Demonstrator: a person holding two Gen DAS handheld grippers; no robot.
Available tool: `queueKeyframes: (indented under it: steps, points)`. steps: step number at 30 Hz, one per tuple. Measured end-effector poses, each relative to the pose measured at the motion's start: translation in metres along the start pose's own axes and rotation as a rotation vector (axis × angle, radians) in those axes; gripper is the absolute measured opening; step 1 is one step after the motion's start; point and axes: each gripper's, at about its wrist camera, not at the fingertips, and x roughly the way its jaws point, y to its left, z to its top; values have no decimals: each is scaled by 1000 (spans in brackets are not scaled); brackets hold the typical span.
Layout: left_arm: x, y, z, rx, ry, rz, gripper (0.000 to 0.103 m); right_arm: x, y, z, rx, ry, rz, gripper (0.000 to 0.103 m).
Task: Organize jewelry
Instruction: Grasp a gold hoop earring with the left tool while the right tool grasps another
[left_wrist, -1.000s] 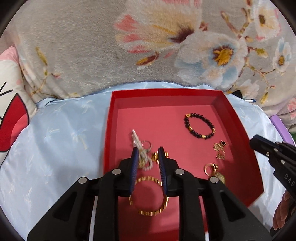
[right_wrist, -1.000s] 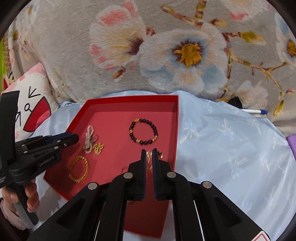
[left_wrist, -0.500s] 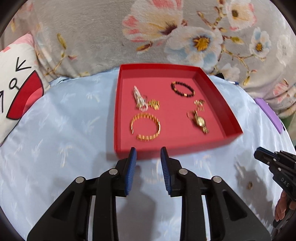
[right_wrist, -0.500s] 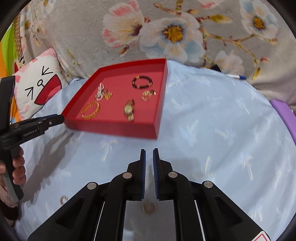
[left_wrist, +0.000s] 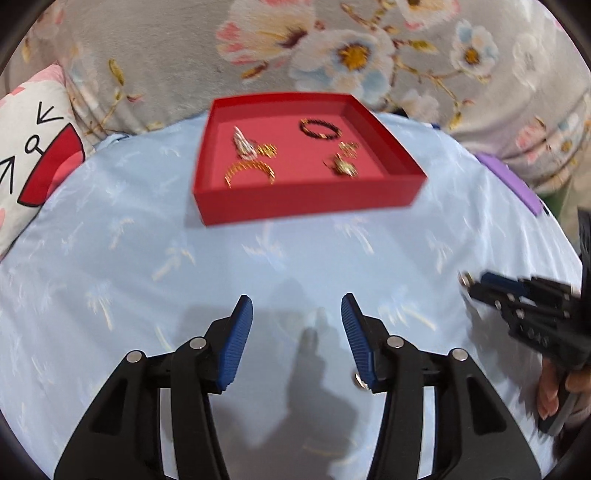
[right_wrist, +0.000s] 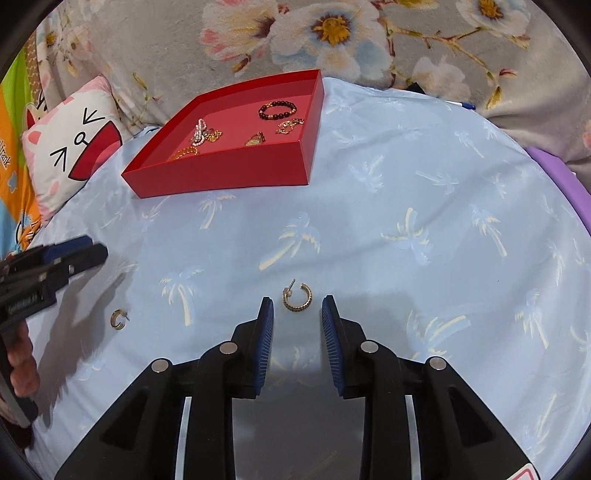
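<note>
A red tray (left_wrist: 295, 201) (right_wrist: 221, 179) on the pale blue cloth holds a gold bangle (left_wrist: 250, 170), a dark bead bracelet (left_wrist: 319, 129) (right_wrist: 277, 110), a pearl piece (right_wrist: 200, 132) and small gold pieces. A gold hoop earring (right_wrist: 297, 298) lies on the cloth just ahead of my open, empty right gripper (right_wrist: 297, 308). A second gold hoop earring (right_wrist: 119, 319) lies left of it, below my left gripper (right_wrist: 88, 249). My left gripper (left_wrist: 296, 306) is open and empty; a small gold piece (left_wrist: 360, 380) peeks by its right finger.
A cat-face pillow (right_wrist: 70, 147) lies left of the tray. A grey floral blanket (left_wrist: 332, 48) runs along the back. A purple object (left_wrist: 509, 181) sits at the cloth's right edge, and a pen (right_wrist: 463, 105) lies at the back right.
Both grippers pulled back from the tray toward the near cloth and opened. The right one now faces a hoop earring between its fingertips.
</note>
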Motion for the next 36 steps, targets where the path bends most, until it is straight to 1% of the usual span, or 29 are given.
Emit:
queueKeyframes:
  steps: [3, 6, 7, 11, 17, 20, 23, 30, 33, 34, 36]
  points:
    - [0, -8, -11, 10, 14, -8, 49, 0, 2, -1, -9, -2, -9, 28]
    - [-1, -14, -20, 16, 24, -9, 56, 2, 0, 0, 3, 3, -9, 28]
    - [-2, -16, -23, 18, 25, -10, 57, 3, -1, 1, 9, 5, -10, 28]
    - [-3, -21, -31, 25, 34, -12, 57, 7, -1, 5, 17, 12, -15, 28]
    - [-1, -23, -40, 21, 60, -9, 57, 12, 6, 9, -13, 20, -49, 28]
    - [-1, -23, -41, 17, 59, 5, 57, 13, 8, 9, -22, 20, -64, 26]
    - [0, -24, -41, 20, 61, 20, 57, 13, 7, 9, -18, 20, -60, 16]
    - [4, -37, -41, 81, 68, 28, 57, 12, 5, 8, -12, 18, -55, 16]
    - [5, -40, -41, 95, 64, 38, 54, 12, 5, 7, -10, 19, -49, 16]
    - [5, -40, -41, 98, 62, 39, 49, 11, 5, 7, -10, 19, -47, 16]
    - [4, -42, -42, 106, 57, 38, 45, 10, 6, 6, -11, 19, -47, 16]
